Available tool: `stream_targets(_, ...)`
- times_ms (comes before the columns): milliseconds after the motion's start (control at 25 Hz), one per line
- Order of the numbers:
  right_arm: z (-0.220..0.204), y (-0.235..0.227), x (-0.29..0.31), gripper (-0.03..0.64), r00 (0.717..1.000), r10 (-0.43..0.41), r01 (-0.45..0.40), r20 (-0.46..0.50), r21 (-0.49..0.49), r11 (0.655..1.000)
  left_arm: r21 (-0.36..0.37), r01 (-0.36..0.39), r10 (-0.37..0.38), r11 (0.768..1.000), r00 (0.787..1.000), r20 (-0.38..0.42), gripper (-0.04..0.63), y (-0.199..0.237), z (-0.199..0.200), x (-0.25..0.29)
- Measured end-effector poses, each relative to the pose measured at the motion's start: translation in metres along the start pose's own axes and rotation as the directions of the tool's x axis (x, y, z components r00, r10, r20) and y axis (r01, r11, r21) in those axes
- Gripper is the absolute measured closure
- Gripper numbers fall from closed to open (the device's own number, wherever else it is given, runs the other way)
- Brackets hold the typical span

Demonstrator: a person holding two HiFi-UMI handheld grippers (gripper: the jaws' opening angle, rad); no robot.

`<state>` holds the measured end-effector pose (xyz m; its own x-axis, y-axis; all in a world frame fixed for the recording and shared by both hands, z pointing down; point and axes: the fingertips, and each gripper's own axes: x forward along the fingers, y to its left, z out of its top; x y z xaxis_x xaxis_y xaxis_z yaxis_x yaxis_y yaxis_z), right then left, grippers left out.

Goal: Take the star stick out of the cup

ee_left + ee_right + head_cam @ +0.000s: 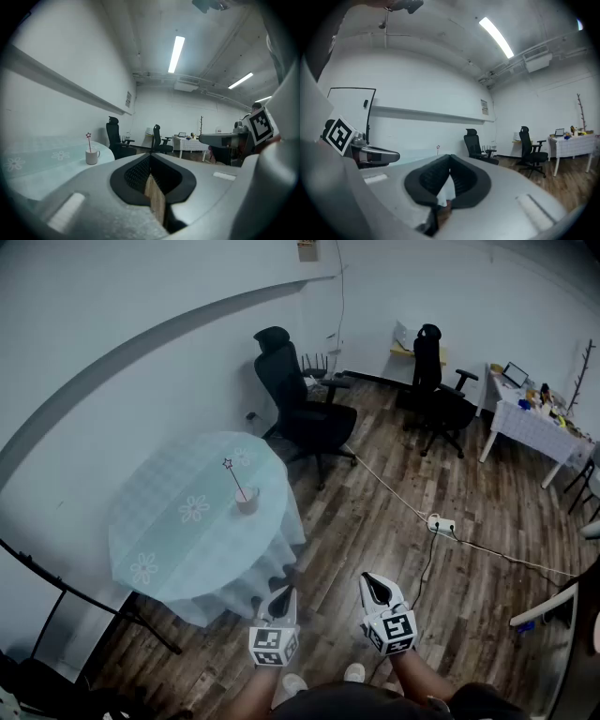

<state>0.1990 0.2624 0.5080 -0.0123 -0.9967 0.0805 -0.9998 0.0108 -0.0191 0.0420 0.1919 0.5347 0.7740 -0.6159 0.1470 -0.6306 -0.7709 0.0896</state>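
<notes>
Wood-floored office room, white walls, two black office chairs (302, 401) further back. The left hand-held gripper (283, 593) and right hand-held gripper (373, 581) are both held low, close to the person's body, over bare floor. Both are clenched, pads meeting at the tips, with nothing between them in either gripper view. Past them, a power strip (441, 523) and its cable lie on the floor to the right. The round desk (164, 545) with a pale floral cloth is ahead and to the left, well apart from both grippers. The white cup (247, 501) stands on it near the right edge. The star stick (234, 477) is inside the cup, leaning up and left, with the star on top.

The task looks not yet started; the step in hand is the approach. To do it well:
- Step up to the desk and spread one gripper's jaws before reaching.
- Come in from above and pinch the thin stick on its shaft, just under the star.
- Lift along the stick's lean so the cup does not tip or drag.
- The other gripper could steady the cup.
</notes>
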Motion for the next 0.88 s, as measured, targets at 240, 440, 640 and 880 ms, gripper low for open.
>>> stream_targets(240, 0.003, 0.011, 0.014, 0.614, 1.000, 0.014, -0.014, 0.011, 0.004, 1.000, 0.007, -0.009, 0.009, 1.000, 1.000, 0.009, 0.591, 0.014, 0.003, -0.001)
stream_targets(440, 0.007, 0.031, 0.025, 0.614, 0.999, 0.031, -0.031, 0.017, -0.009, 0.999, 0.007, -0.019, 0.019, 1.000, 1.000, 0.007, 0.591, 0.031, 0.003, -0.011)
stream_targets(640, 0.010, 0.056, 0.035, 0.614, 0.999, 0.045, -0.045, 0.027, -0.006, 0.999, -0.002, -0.028, 0.028, 1.000, 1.000, 0.004, 0.591, 0.052, -0.002, -0.023)
stream_targets(880, 0.003, 0.088, 0.045, 0.614, 0.999, 0.049, -0.049, 0.002, -0.008, 0.999, -0.022, -0.025, 0.024, 0.999, 1.000, -0.018, 0.591, 0.077, -0.016, -0.044)
